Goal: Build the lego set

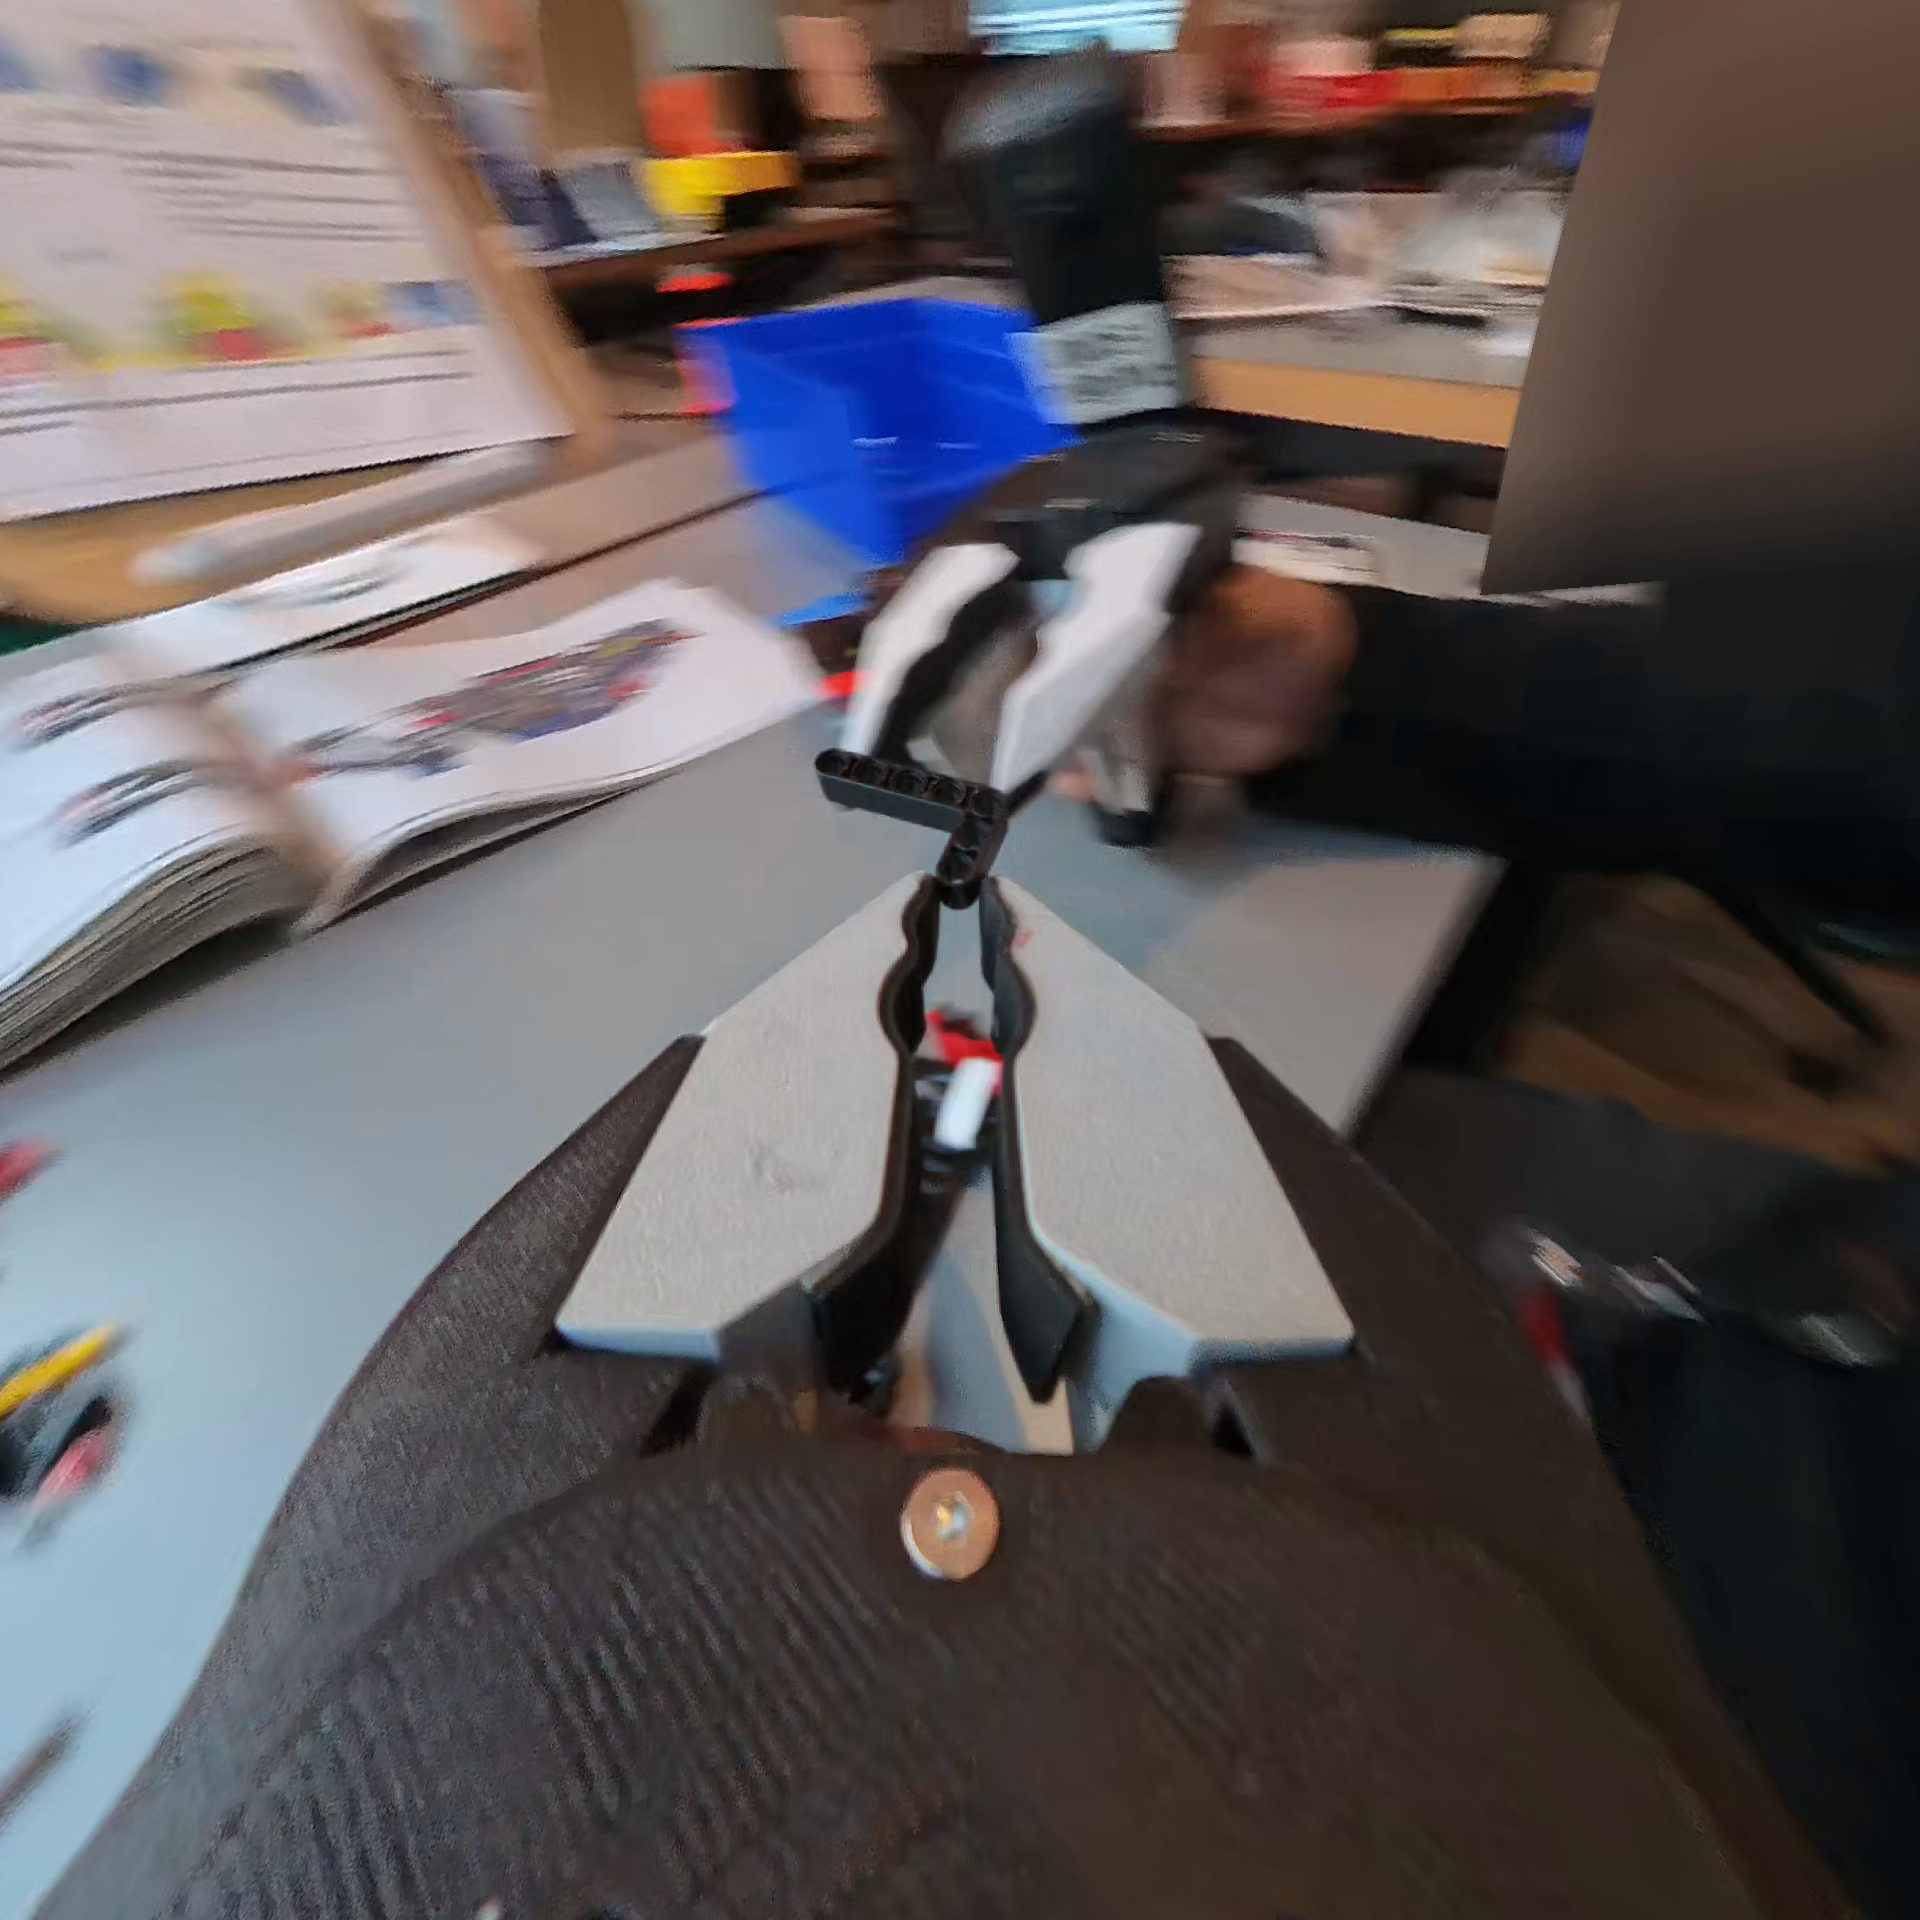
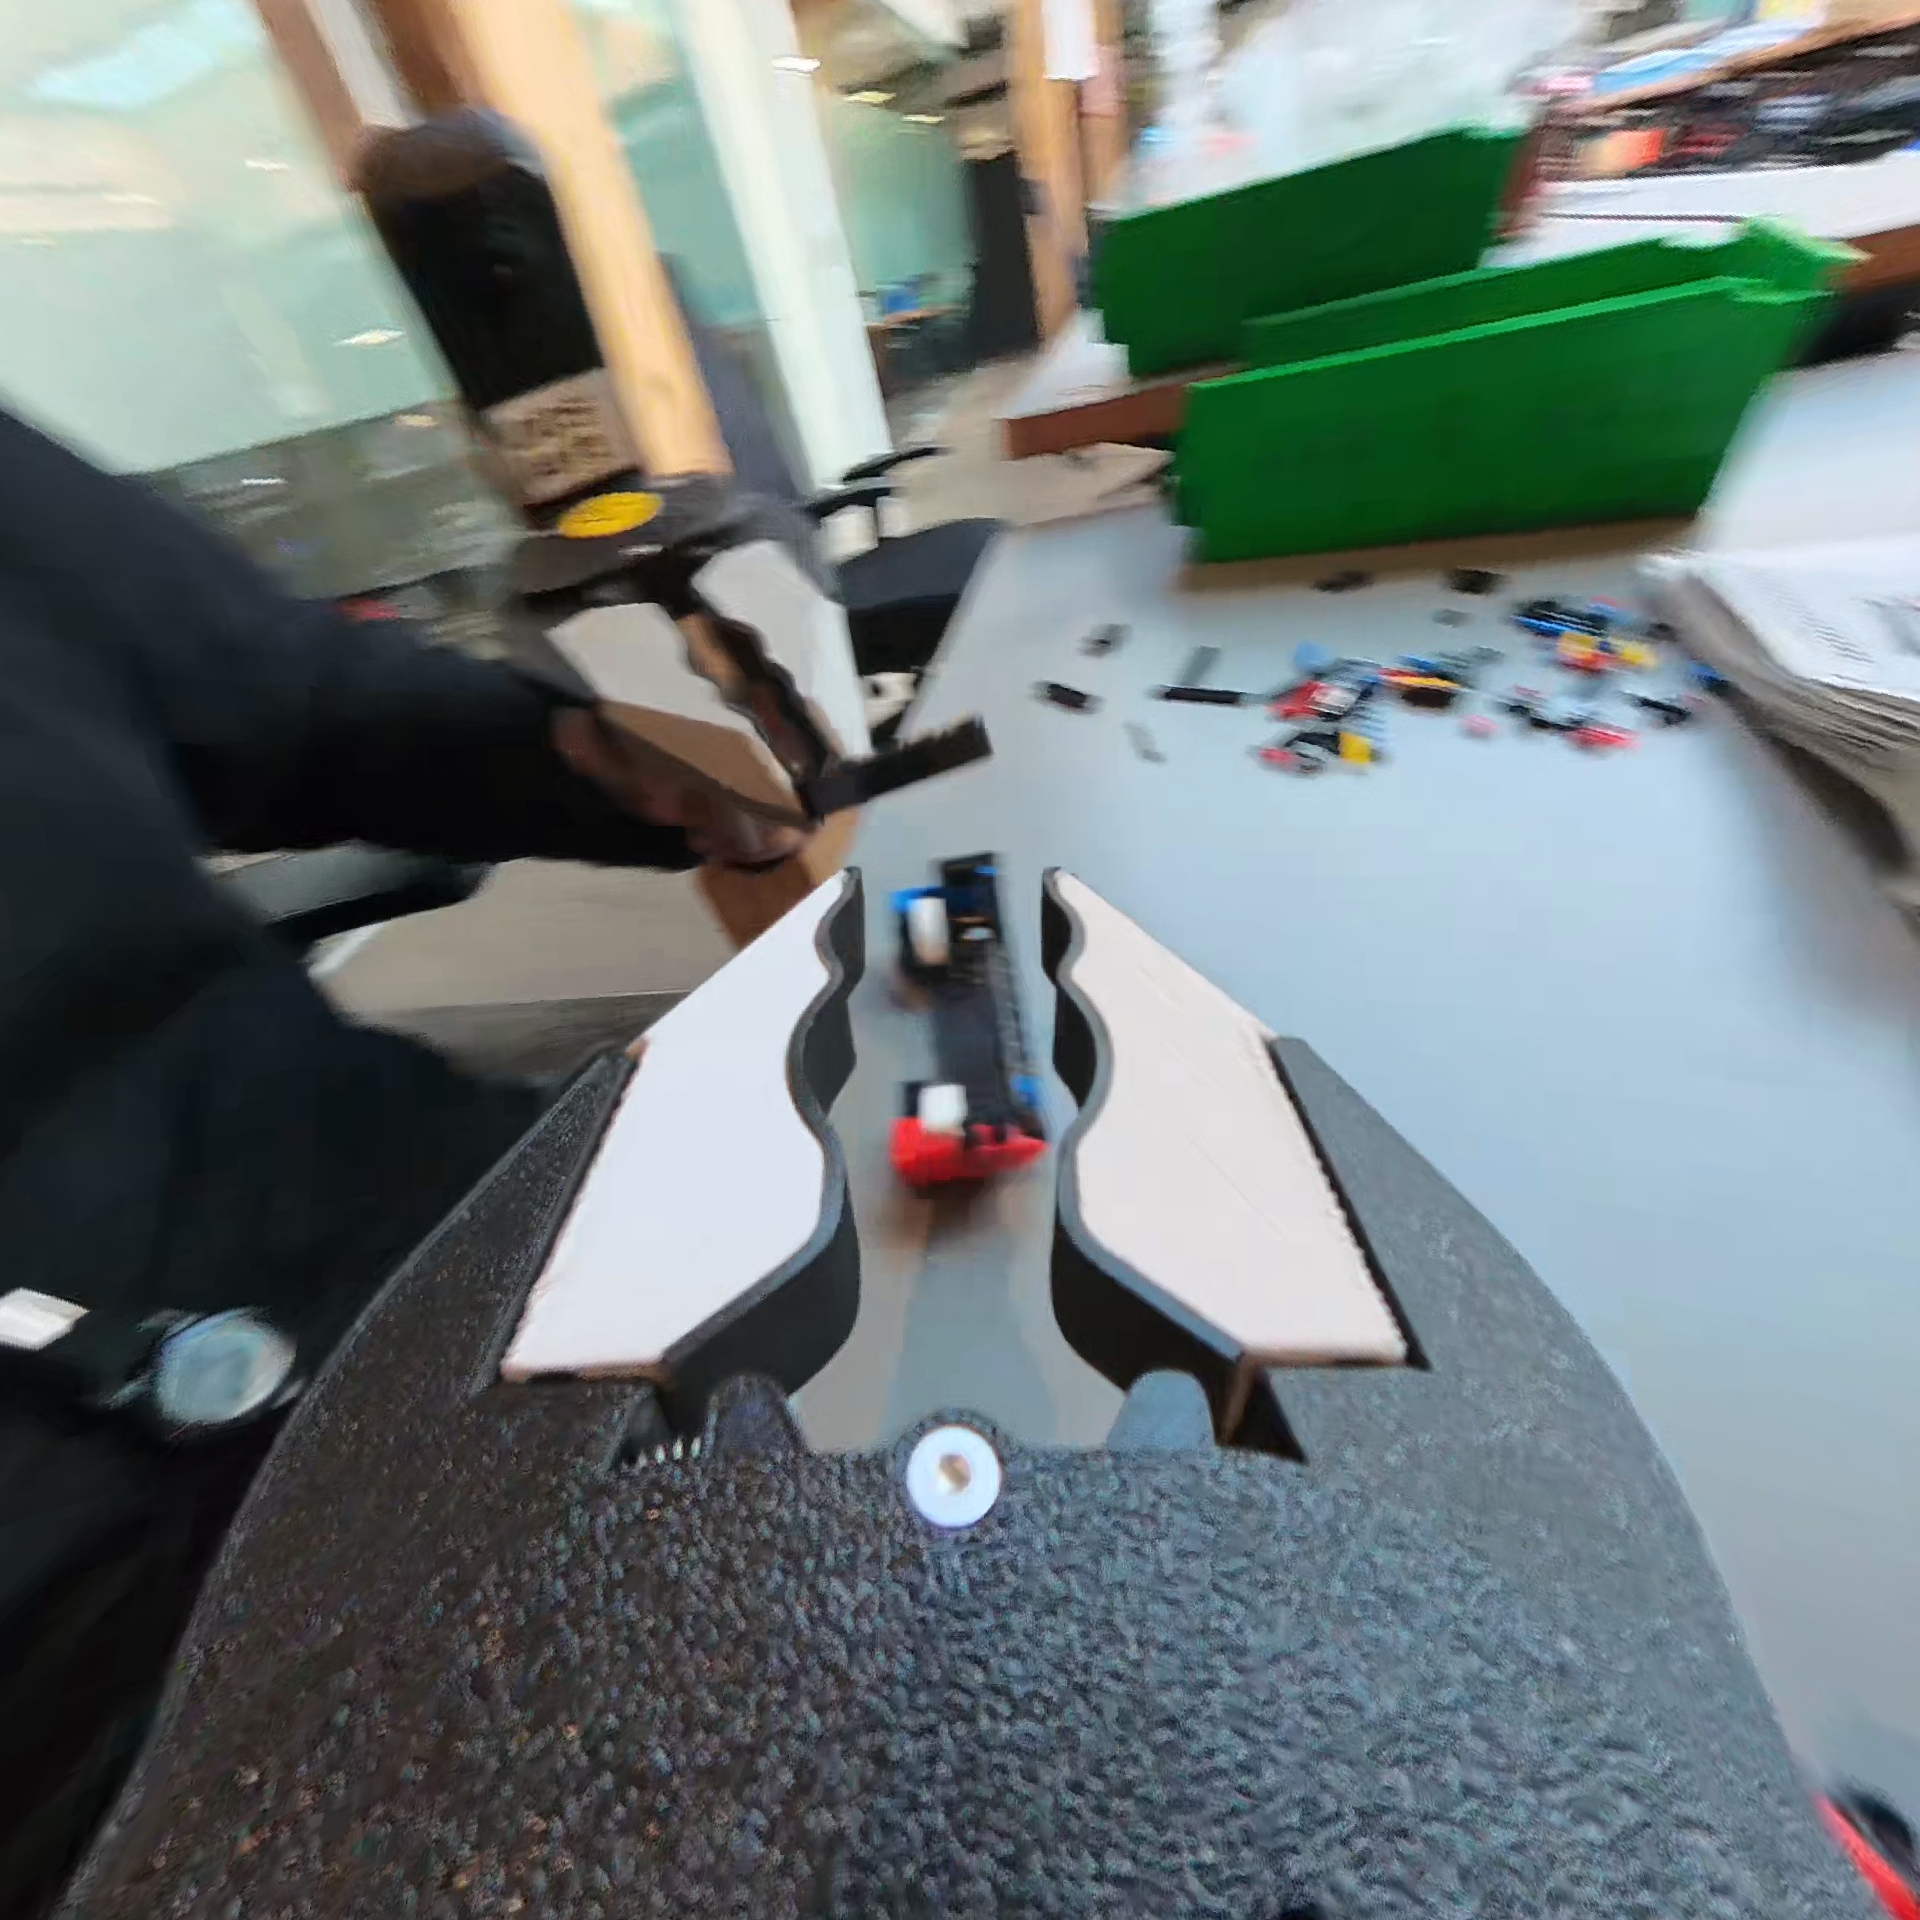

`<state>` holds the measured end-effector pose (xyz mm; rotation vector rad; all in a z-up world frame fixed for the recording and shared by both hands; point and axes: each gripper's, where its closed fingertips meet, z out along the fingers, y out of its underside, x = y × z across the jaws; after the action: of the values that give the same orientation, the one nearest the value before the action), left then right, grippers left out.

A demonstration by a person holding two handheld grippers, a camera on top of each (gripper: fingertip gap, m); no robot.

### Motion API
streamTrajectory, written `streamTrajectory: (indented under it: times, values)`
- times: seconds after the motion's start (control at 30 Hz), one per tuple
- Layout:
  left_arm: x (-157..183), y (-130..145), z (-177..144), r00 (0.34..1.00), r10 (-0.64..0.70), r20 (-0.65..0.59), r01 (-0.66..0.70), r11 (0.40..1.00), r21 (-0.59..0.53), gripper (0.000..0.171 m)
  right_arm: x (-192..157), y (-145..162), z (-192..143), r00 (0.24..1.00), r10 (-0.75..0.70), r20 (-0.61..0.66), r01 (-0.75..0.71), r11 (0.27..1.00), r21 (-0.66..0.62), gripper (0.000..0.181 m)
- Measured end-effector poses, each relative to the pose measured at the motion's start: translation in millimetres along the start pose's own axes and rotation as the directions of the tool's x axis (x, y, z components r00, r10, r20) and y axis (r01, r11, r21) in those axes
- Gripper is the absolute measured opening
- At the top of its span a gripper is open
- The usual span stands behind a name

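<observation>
The black L-shaped beam (image 1: 940, 805) was off the tabletop (image 1: 520, 1039), pinched by its short leg between the tips of the left gripper (image 1: 961, 883), whose fingers (image 1: 790, 1122) were nearly closed on it; its long arm ran crosswise to those fingers, pointing left in the left wrist view. The partly built model (image 2: 971, 1023), a black strip with red, blue and white parts, lay on the tabletop directly below and ahead of the right gripper (image 2: 951, 883), its long axis running with that gripper's fingers (image 2: 727, 1122), which stood well open and held nothing. The right gripper looked the nearer of the two to the model. The loose parts (image 2: 1455, 696) lay well apart beyond, near the open instruction book (image 1: 364, 748).
</observation>
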<state>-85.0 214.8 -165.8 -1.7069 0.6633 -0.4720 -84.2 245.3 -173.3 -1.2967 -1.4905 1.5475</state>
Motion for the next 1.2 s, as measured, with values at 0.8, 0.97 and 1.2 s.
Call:
streamTrajectory:
  times: [0.8, 0.97, 1.2]
  values:
    - [-16, 28, 20, 0.884, 0.344, 0.318, -0.248, 0.920, -0.304, 0.020, 14, 27, 11, 0.961, 0.130, -0.243, -0.186, 0.957, -0.224, 0.010]
    - [-20, 31, 10, 0.941, 0.328, 0.083, -0.279, 0.891, -0.357, 0.026, -10, 56, 13, 0.995, -0.073, -0.072, 0.020, 0.826, -0.563, 0.010]
    - [-9, 38, 23, 0.937, 0.324, -0.133, -0.350, 0.855, -0.383, 0.014, -6, 50, 16, 0.989, -0.147, -0.017, 0.105, 0.779, -0.619, 0.010]
